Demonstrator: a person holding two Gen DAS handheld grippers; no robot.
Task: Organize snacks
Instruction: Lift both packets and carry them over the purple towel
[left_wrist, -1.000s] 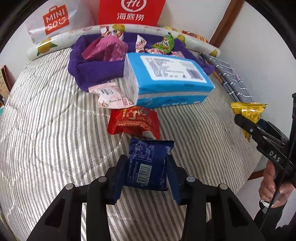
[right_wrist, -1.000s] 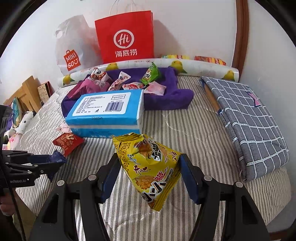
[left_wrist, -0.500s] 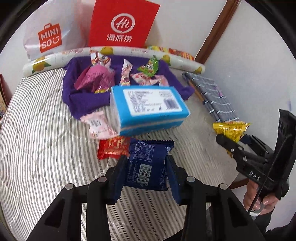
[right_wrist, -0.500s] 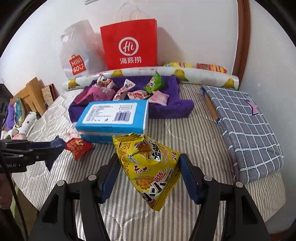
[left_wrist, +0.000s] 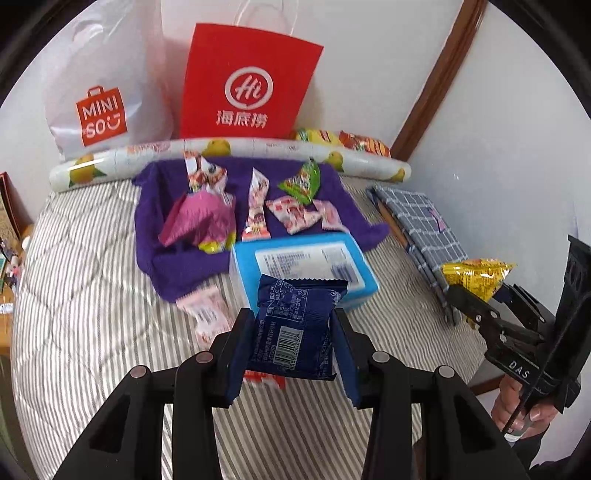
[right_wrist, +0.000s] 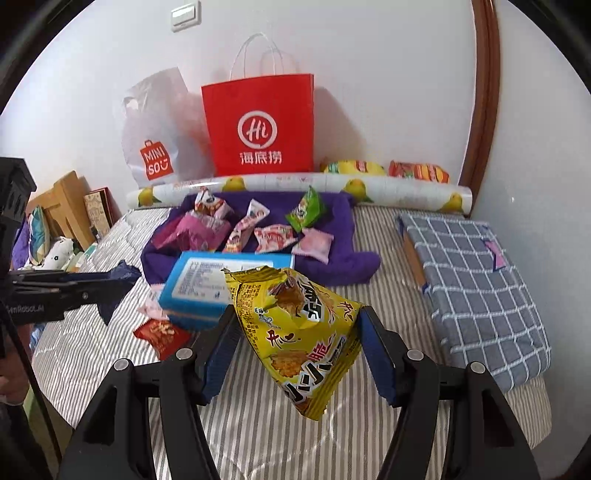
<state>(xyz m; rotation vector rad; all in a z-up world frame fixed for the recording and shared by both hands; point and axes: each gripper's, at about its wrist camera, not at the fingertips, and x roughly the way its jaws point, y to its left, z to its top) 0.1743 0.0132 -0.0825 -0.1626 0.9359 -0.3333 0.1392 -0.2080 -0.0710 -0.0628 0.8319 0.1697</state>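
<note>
My left gripper (left_wrist: 293, 347) is shut on a dark blue snack packet (left_wrist: 295, 325) and holds it above the striped bed. My right gripper (right_wrist: 297, 354) is shut on a yellow snack bag (right_wrist: 303, 328), also held above the bed; it shows in the left wrist view (left_wrist: 478, 282). A purple cloth (left_wrist: 184, 258) at the back holds several snack packets, among them a magenta one (left_wrist: 201, 219) and a green one (left_wrist: 301, 182). A blue tissue pack (left_wrist: 306, 264) lies in front of the cloth. A pink packet (left_wrist: 207, 314) and a red packet (right_wrist: 162, 332) lie on the bed.
A red paper bag (left_wrist: 247, 85) and a white Miniso bag (left_wrist: 99, 92) stand against the wall behind a fruit-print roll (left_wrist: 229, 151). A folded grey checked cloth (right_wrist: 476, 280) lies at the right. The bed's edge is near on the right.
Both grippers have risen and drawn back from the bed with their packets still held. The blue packet now hides most of the red packet in the left view.
</note>
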